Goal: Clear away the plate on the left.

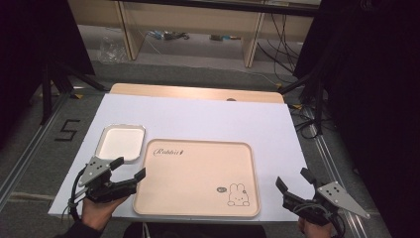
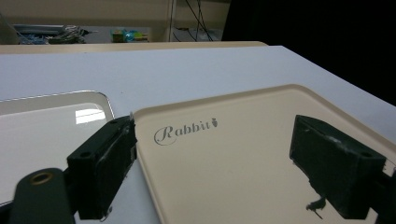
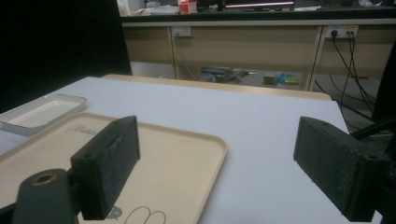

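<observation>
1. Where the left gripper hovers, jaws spread wide and holding nothing, lies the near-left corner of the beige tray; one jaw over the tray's left rim, the other over the strip between tray and white dish.
2. Seen from the left gripper view, same stance: left jaw above the gap beside the tray's rim, right jaw above the tray's bare floor, no pad pressing on anything.
3. Flat on the white table sheet, near the front edge and roughly centred: the tray, rounded corners, low raised rim, nothing lying in it.
4. Printed on the tray: the word "Rabbit" at the far-left corner, a small rabbit drawing at the near-right corner.
5. Just beside the tray's far-left corner, apart from it by a narrow strip of sheet: the white dish, shallow, rectangular, set a little farther back.
6. Well apart from the tray, off its near-right corner over the sheet's front-right edge: the right gripper, jaws likewise released, gripping nothing.
7. From the right gripper view: tray's right rim low between the jaws, bare sheet beyond.
8. Beyond the sheet: a wooden table edge, then floor, cables and furniture legs.
</observation>
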The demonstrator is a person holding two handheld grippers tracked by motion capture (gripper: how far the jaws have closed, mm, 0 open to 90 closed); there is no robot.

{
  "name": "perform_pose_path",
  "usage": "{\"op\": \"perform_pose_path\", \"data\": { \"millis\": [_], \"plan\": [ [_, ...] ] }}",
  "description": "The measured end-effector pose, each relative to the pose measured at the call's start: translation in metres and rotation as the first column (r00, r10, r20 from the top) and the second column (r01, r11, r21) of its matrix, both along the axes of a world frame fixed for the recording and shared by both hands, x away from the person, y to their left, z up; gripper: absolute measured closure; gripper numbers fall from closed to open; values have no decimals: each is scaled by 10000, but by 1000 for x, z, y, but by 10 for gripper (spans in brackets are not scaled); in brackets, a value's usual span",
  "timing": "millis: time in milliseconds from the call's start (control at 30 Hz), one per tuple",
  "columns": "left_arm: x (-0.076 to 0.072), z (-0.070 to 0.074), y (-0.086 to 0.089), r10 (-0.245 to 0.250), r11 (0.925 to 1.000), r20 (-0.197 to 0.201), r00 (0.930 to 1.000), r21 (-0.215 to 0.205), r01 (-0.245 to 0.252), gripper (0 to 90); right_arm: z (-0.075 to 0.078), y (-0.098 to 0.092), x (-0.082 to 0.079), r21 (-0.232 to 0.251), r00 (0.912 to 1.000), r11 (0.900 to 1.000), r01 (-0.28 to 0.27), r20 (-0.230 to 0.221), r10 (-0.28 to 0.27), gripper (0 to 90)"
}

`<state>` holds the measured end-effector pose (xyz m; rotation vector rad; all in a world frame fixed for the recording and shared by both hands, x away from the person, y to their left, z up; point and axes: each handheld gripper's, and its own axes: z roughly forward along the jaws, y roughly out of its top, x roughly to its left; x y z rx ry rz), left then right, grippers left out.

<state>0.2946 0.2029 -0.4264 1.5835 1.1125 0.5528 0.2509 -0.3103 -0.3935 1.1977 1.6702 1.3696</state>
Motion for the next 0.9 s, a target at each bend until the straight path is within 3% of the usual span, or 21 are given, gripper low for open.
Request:
{"op": "perform_pose_path", "data": {
  "millis": [67,133,267,367,467,500,567,700,900],
  "plan": [
    [0,0,0,-46,10000,6,10000,14,46,143,-1,1,0,287,10000,9996,-80,15,79,151],
    [0,0,0,-56,10000,14,10000,43,56,143,0,0,0,10,10000,10000,11,-5,-11,151],
    [1,0,0,-29,10000,-23,10000,43,29,144,0,0,0,1,10000,10000,7,1,-7,151],
    [2,0,0,6,10000,-64,10000,93,-6,144,0,2,0,298,9999,9996,-7,-152,11,151],
    [6,-1,3,178,9998,-202,9996,82,-176,144,0,0,0,-16,10000,10000,-35,3,35,151],
    [8,-2,4,240,9997,-295,9993,87,-238,144,-1,2,0,250,9999,9997,-68,-78,70,151],
    [11,-3,5,224,9995,-504,9985,233,-213,144,0,2,0,300,9999,9995,-19,-129,23,151],
    [17,-4,3,191,9996,-614,9979,239,-177,144,0,0,0,-75,10000,10000,-19,-48,19,151],
    [26,-5,0,157,9992,-709,9974,378,-130,144,0,1,0,159,9998,9999,-5,-208,8,151]
  ]
}}
